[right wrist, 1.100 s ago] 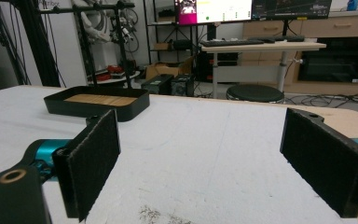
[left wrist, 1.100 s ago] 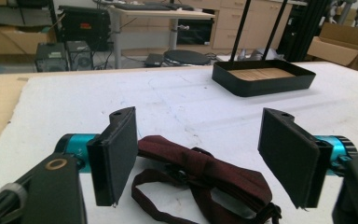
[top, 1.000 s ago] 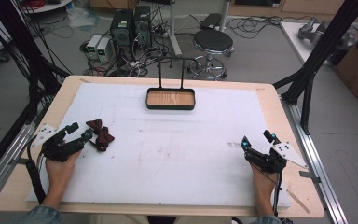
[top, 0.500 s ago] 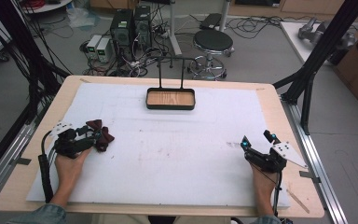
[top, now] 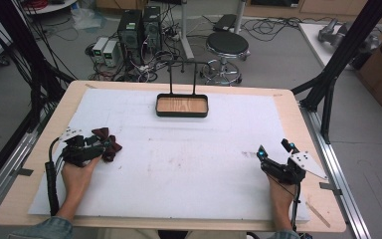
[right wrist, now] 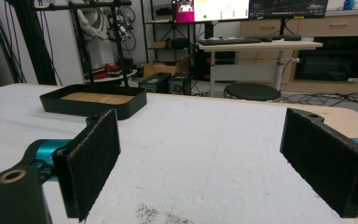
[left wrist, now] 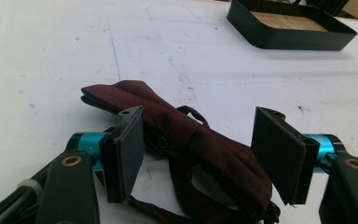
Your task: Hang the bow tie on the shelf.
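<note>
A dark red bow tie (top: 107, 142) lies at the left of the white table cover. In the left gripper view the bow tie (left wrist: 186, 140) spreads across the gap between the jaws, with a thin strap looping under it. My left gripper (left wrist: 200, 156) is open around it, one pad on each side, and its pads do not press the cloth. From above, the left gripper (top: 97, 149) sits right at the tie. My right gripper (top: 274, 150) rests open at the right side of the table; the right gripper (right wrist: 214, 168) has bare table cover between its pads.
A black tray with a wooden floor (top: 160, 110) stands at the back middle, under a thin black stand (top: 182, 64). The tray (left wrist: 279, 39) lies beyond the tie. The table's wooden edge (top: 298, 112) frames the white cover. A stool and computers stand behind.
My left gripper moved right and forward up to the bow tie, so its jaws now straddle it. The right gripper stayed where it was.
</note>
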`<state>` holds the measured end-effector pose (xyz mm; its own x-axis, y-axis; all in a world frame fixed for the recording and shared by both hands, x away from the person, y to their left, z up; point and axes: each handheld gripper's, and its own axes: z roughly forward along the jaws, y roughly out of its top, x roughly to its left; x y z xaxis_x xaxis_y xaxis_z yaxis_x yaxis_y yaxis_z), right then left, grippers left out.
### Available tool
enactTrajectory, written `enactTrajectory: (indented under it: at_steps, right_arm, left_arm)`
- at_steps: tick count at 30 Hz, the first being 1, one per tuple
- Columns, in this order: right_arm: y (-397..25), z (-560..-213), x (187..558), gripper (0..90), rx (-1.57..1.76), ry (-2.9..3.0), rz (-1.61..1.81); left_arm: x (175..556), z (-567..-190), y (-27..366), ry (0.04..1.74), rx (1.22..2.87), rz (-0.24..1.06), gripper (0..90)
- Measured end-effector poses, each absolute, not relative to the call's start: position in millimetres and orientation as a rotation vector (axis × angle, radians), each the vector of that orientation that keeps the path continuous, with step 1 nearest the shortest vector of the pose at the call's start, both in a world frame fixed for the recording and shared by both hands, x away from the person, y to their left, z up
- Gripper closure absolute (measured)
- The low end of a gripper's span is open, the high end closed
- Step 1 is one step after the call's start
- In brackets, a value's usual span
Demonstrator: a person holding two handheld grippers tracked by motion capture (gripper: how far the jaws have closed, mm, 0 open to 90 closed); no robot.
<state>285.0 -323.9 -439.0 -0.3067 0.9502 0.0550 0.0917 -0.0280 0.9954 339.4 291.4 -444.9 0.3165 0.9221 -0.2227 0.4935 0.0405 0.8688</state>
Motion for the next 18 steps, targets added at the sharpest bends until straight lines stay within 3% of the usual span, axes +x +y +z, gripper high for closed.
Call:
enactTrajectory:
  at_steps: [12,18]
  right_arm:
    - [-324,-439,285,11.2,1.141,1.484,1.427]
    - [-324,-439,285,11.2,1.14,1.486,1.426]
  left_arm:
    - [348,-447,282,1.391,1.654,0.539,35.7]
    - [349,-448,280,1.404,1.667,0.535,46.3]
